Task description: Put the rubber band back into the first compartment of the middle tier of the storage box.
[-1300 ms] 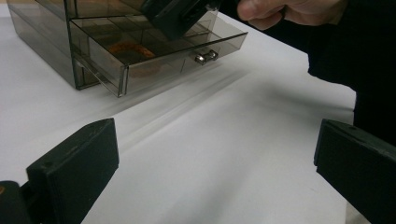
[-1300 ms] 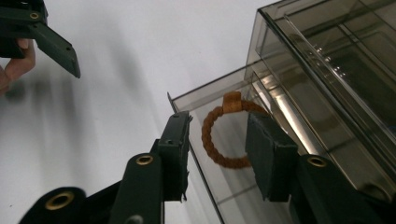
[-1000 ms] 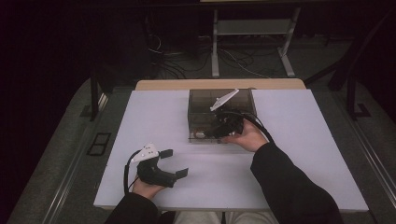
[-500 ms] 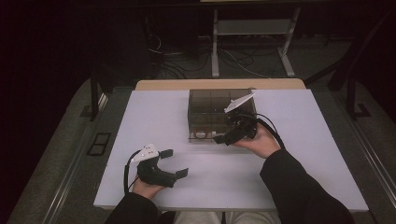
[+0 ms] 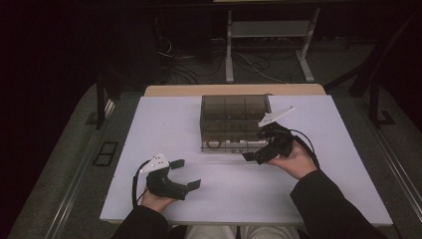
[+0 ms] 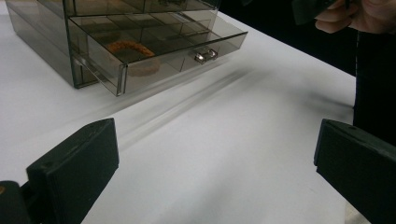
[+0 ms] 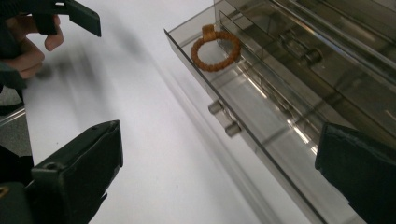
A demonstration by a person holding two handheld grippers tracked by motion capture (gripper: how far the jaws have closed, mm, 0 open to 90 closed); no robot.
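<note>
Drawer work looks about half done: the bottom drawer point(image 7: 261, 107) of the smoky clear cabinet point(image 5: 234, 112) stands pulled out toward the person, and what is left, as a guess, is either taking something out of it or pushing it shut.

Taking the cabinet as the landmark, the right gripper point(image 5: 260, 149) sits just in front of the cabinet's right half, close to the drawer's front but apart from it; in its own view the two black jaws stand wide apart with nothing between them, one on each side of the small metal knob point(image 7: 224, 121). The left gripper point(image 5: 185, 174) rests on the white table point(image 5: 149, 129) well in front of the cabinet and off to its left, jaws likewise spread and empty.

The open drawer is split into compartments. A braided orange ring point(image 7: 215, 49) lies flat in the end compartment at the cabinet's left side, touching the drawer floor. The other compartments in sight look bare, though the tinted walls make that hard to settle. The upper drawers are shut, and their contents cannot be made out.
</note>
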